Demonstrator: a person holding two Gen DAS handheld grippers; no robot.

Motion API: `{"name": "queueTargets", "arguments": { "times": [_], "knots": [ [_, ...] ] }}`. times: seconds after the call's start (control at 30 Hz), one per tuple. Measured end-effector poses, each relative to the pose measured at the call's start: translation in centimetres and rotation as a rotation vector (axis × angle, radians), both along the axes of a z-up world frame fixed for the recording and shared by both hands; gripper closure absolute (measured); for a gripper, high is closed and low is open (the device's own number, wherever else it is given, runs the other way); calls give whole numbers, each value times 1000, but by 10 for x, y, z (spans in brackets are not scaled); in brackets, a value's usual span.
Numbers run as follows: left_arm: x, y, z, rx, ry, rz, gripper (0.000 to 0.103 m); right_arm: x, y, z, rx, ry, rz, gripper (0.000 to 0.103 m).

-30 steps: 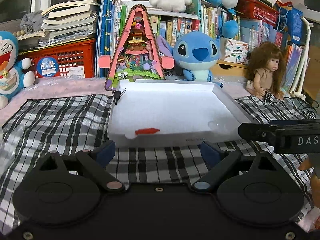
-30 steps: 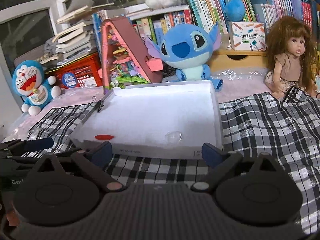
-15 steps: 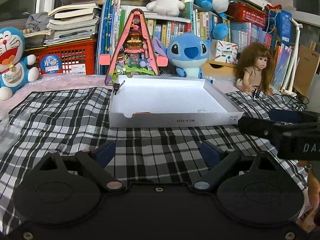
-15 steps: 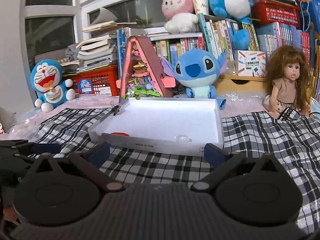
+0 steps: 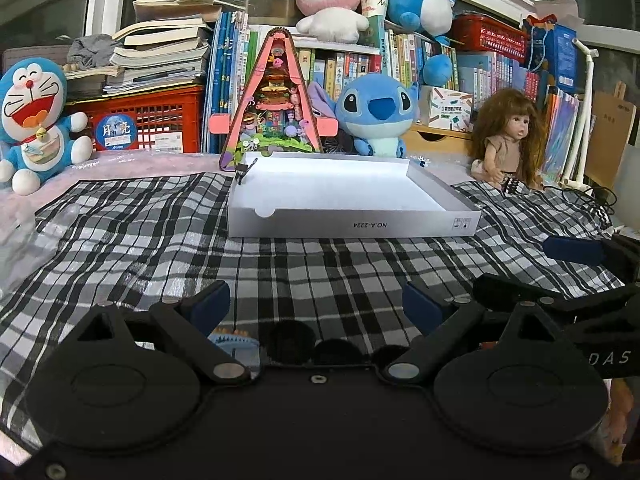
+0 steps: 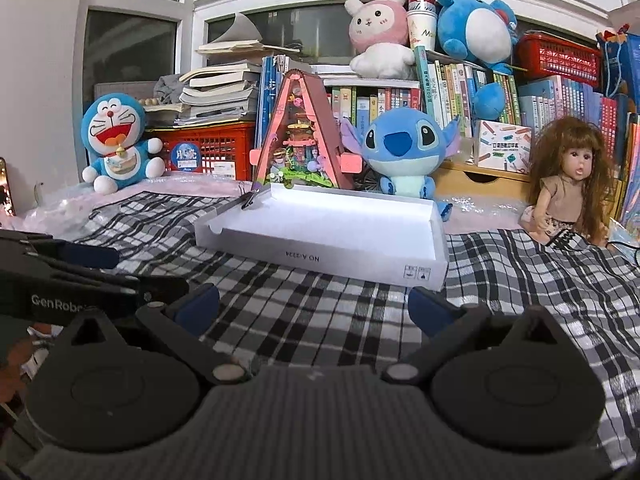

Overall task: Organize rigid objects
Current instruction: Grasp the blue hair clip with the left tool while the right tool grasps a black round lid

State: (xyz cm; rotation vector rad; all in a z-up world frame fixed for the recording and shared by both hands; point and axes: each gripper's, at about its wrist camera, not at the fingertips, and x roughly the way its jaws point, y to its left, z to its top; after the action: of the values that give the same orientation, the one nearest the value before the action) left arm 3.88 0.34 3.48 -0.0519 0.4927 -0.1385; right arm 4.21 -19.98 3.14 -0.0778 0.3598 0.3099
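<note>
Left gripper (image 5: 316, 306) low over the checked cloth (image 5: 132, 240), fingers spread wide, nothing between them; right gripper (image 6: 314, 306) same, wide apart and empty, and seen side-on at the right edge of the left view. White box lid (image 5: 348, 226) sits on the cloth ahead of both, near wall facing the cameras, inside hidden from this low angle so contents can't be told; black binder clip (image 5: 241, 172) on its far-left corner. A blue toothed object (image 5: 234, 340) lies on the cloth just beside the left gripper's left finger, partly hidden; Stitch plush (image 5: 374, 114), doll (image 5: 506, 140) and Doraemon plush (image 5: 34, 120) behind the lid.
</note>
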Motion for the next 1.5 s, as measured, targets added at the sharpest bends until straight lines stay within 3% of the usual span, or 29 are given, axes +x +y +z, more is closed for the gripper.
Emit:
{"name": "queueTargets", "arguments": {
  "times": [0.63, 1.23, 1.33, 1.5],
  "knots": [
    [-27, 17, -20, 20, -31, 55, 11, -20, -9, -18, 16, 22, -37, 0],
    [-36, 26, -33, 45, -34, 81, 19, -41, -7, -30, -20, 3, -52, 1],
    [-38, 28, -33, 43, -41, 89, 24, -43, -6, -31, -26, 2, -46, 7],
    [-38, 35, -33, 43, -44, 132, 39, -47, -8, -32, -54, 14, -49, 27]
  ]
}}
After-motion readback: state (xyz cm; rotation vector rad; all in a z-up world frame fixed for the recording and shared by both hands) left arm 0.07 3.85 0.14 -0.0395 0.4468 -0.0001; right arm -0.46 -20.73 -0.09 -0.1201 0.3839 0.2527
